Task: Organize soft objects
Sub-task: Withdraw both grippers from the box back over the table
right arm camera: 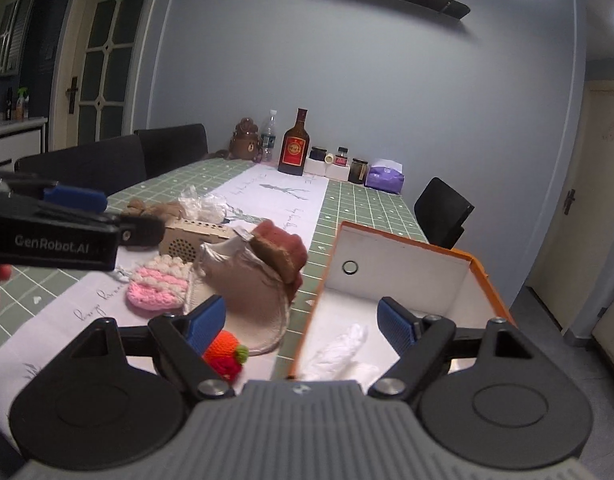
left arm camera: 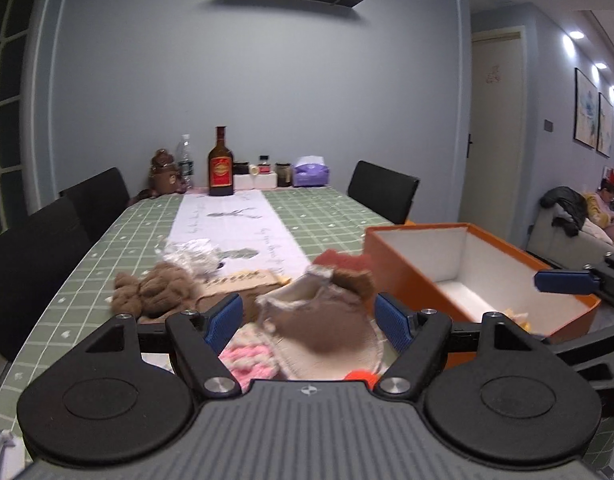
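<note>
We hold our left gripper point(left arm camera: 309, 322) wide open and empty, above the brown fabric pouch point(left arm camera: 327, 320) on the table point(left arm camera: 87, 272). Our right gripper point(right arm camera: 303, 326) is also wide open and holds nothing, over the near edge of the orange box point(right arm camera: 403, 276). A pink knitted piece point(right arm camera: 159, 286) lies just beside the pouch.
</note>
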A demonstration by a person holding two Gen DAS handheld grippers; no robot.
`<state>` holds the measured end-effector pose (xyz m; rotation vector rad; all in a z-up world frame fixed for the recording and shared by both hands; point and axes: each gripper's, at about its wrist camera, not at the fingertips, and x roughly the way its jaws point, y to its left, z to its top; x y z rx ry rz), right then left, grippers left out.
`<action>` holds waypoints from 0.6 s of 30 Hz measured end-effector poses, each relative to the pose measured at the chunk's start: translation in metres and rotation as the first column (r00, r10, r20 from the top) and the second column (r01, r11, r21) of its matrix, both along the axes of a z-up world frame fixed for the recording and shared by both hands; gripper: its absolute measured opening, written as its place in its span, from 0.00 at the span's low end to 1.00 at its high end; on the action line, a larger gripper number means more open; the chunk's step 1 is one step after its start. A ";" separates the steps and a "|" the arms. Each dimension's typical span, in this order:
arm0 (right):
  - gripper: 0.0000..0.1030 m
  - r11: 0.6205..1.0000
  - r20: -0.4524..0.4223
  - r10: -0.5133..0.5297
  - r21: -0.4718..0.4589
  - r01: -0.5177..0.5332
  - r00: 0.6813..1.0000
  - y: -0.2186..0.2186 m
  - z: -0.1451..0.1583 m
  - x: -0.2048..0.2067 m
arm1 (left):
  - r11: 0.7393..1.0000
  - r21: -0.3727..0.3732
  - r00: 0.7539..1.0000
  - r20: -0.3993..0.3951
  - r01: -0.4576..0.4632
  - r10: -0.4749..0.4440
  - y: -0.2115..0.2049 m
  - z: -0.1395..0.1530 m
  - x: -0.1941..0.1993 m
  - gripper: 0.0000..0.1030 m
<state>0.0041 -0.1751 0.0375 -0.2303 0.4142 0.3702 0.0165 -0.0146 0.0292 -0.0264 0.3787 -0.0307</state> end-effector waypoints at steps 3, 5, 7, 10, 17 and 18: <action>0.82 0.999 0.007 0.020 0.040 -0.020 1.000 0.011 -0.010 -0.010 | 0.999 -0.017 0.999 -0.032 -0.041 0.040 0.017 -0.014 -0.007 0.85; 0.82 0.999 0.013 0.008 0.053 -0.008 1.000 0.021 -0.017 -0.017 | 0.997 -0.033 0.996 -0.054 -0.068 0.066 0.028 -0.026 -0.014 0.85; 0.83 0.998 0.016 0.003 0.060 -0.004 1.000 0.030 -0.025 -0.021 | 0.995 -0.049 0.993 -0.078 -0.092 0.088 0.038 -0.037 -0.018 0.85; 0.83 0.998 0.016 0.002 0.063 -0.003 1.000 0.042 -0.039 -0.025 | 0.990 -0.057 0.986 -0.116 -0.128 0.121 0.054 -0.054 -0.022 0.85; 0.82 0.999 -0.078 0.036 0.000 -0.036 0.996 0.069 -0.070 -0.017 | 0.986 -0.081 0.977 -0.168 -0.146 0.130 0.068 -0.077 -0.032 0.82; 0.82 0.999 -0.088 0.037 -0.011 -0.038 0.995 0.071 -0.073 -0.015 | 0.986 -0.081 0.977 -0.170 -0.143 0.128 0.069 -0.078 -0.032 0.81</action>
